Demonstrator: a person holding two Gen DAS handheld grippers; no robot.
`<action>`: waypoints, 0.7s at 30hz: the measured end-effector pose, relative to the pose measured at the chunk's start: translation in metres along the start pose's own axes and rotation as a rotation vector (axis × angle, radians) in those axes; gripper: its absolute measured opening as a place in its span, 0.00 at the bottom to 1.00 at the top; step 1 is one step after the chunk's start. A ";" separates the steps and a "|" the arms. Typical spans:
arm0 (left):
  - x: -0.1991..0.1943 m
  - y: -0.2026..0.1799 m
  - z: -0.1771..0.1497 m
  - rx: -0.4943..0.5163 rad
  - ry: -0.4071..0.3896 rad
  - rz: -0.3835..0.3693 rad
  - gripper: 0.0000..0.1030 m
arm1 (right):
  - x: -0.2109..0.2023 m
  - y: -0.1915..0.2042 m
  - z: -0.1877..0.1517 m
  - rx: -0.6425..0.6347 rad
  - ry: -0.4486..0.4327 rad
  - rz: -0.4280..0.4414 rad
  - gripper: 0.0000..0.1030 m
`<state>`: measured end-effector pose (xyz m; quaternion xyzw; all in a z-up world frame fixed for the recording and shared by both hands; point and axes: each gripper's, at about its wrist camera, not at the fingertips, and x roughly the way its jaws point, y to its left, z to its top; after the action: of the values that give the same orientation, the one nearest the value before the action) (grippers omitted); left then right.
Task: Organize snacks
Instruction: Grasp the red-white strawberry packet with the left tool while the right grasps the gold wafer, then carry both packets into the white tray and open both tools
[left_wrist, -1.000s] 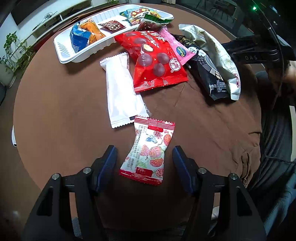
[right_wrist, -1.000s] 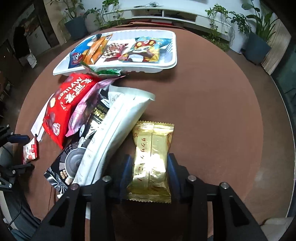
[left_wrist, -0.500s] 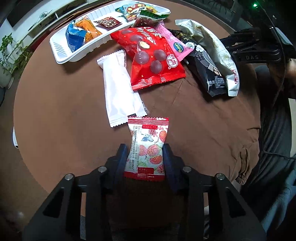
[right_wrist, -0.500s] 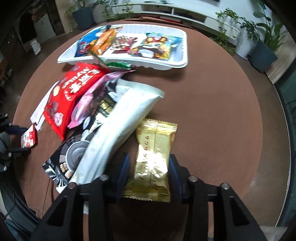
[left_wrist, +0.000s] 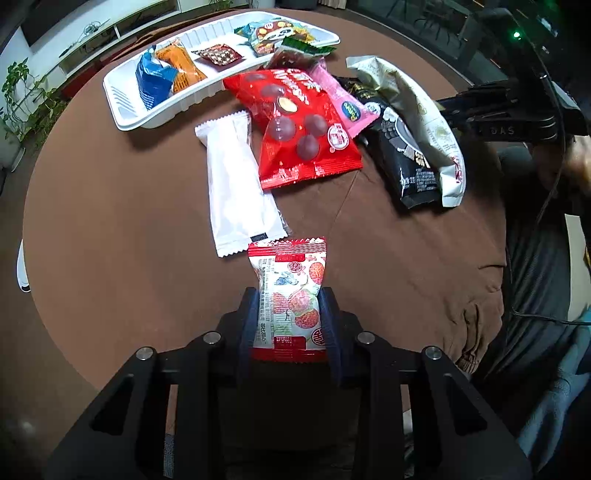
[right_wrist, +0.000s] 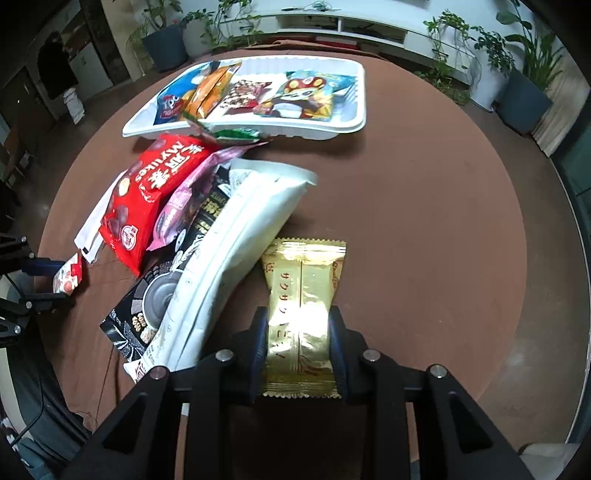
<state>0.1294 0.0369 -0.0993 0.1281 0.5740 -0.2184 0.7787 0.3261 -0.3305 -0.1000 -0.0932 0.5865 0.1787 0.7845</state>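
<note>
Left wrist: gold packet (right_wrist: 301, 314) unseen.

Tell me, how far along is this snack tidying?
Partly done. Several small packets already lie in the white tray. In hand: the left gripper has just been closing on a strawberry-print packet, the right gripper on a gold packet. Left on the brown table: the red bag, a white wrapper and the bags beside them.

A tray (right_wrist: 354, 122) holding snacks lies behind the packet pile (right_wrist: 177, 229) on the round table (right_wrist: 424, 221).
</note>
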 end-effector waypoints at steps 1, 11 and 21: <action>0.002 0.001 0.000 0.000 0.004 0.000 0.30 | 0.000 -0.002 -0.001 0.002 0.000 -0.001 0.32; 0.001 -0.011 -0.005 0.017 -0.011 0.011 0.27 | -0.002 -0.006 -0.003 0.006 -0.016 0.000 0.32; -0.015 -0.005 -0.008 -0.005 -0.051 0.003 0.27 | -0.007 -0.011 -0.007 0.023 -0.029 0.002 0.32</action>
<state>0.1169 0.0389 -0.0876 0.1212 0.5545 -0.2191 0.7936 0.3223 -0.3444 -0.0962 -0.0810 0.5773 0.1739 0.7936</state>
